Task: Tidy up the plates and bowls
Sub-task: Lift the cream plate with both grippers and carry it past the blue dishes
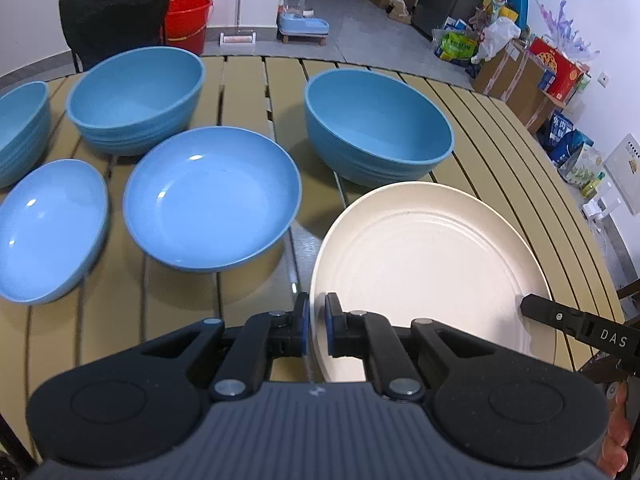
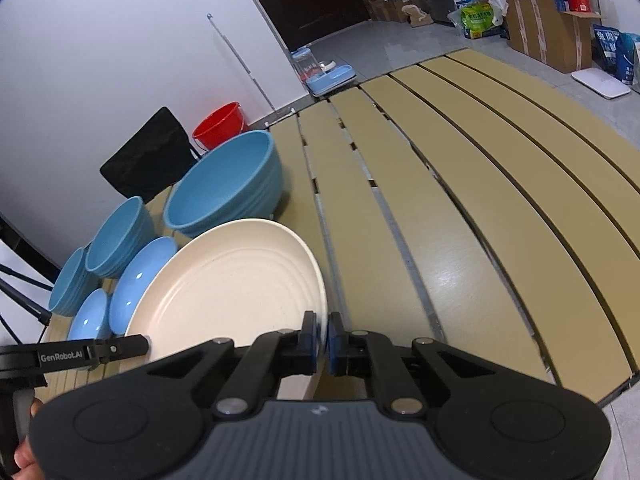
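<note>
Jaws of the left gripper [image 1: 317,322] and right gripper [image 2: 323,338] each clamped the cream plate's [image 1: 428,264] rim above the desk [image 2: 460,240]

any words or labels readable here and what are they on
"DAS": on the right claw's arm.
"GenRobot.AI": on the left claw's arm.
Print on the green bag, red box and blue bags: too small to read.

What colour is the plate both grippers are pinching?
Cream-white plate, with faint concentric rings; clearest in the left wrist view.
</note>
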